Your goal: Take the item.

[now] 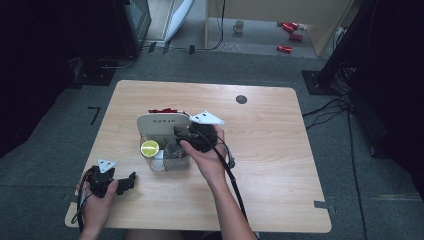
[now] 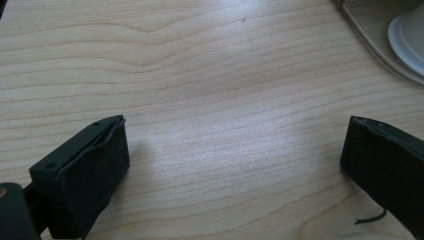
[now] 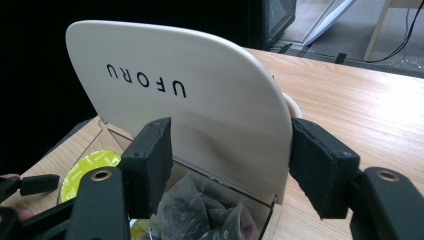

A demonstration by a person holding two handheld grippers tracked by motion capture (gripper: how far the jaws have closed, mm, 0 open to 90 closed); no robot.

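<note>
Pouches (image 3: 200,212) in box (image 1: 164,125), mid-table (image 1: 270,165)

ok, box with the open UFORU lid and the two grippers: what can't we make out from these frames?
- Box contents: in the high view the right gripper and hand cover part; the sachets in the right gripper view are cut off by the bottom edge.
- Red item behind the lid: high view, mostly hidden, too small.
- White round thing: left gripper view, cut off by the right edge.
- Left gripper: high view, jaws too small.
</note>
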